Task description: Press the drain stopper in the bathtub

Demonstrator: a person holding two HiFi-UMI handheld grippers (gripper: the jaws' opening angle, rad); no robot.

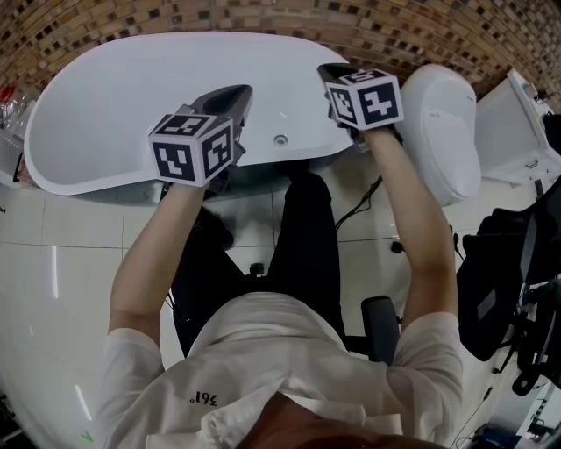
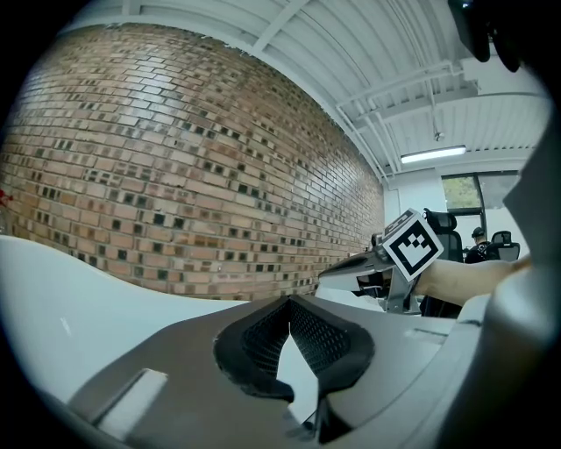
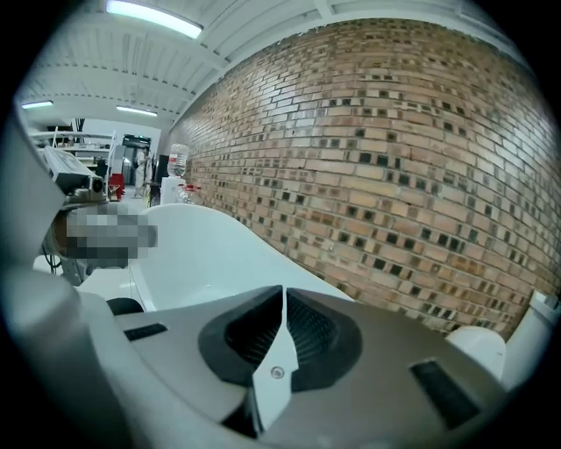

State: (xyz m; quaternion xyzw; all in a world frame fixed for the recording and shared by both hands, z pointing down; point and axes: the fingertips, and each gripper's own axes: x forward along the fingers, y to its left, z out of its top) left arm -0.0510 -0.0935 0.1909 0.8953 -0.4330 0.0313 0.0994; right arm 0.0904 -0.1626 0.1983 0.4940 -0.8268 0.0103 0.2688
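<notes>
The white oval bathtub [image 1: 131, 96] lies along the brick wall, seen from above in the head view. Its small round metal drain stopper [image 1: 280, 139] sits on the tub floor near the front rim, between the two grippers. My left gripper [image 1: 237, 92] hovers over the tub left of the stopper, jaws shut with nothing in them [image 2: 289, 300]. My right gripper [image 1: 330, 70] is held over the tub's right end, right of the stopper and apart from it, also shut and empty [image 3: 282, 289]. Both gripper views look level at the wall, so the stopper is not seen in them.
A white toilet [image 1: 443, 131] stands just right of the tub. The brick wall [image 1: 263, 17] runs behind both. The person's dark-trousered legs [image 1: 302, 237] stand at the tub's front rim. A black bag [image 1: 500, 272] and cables lie on the tiled floor at right.
</notes>
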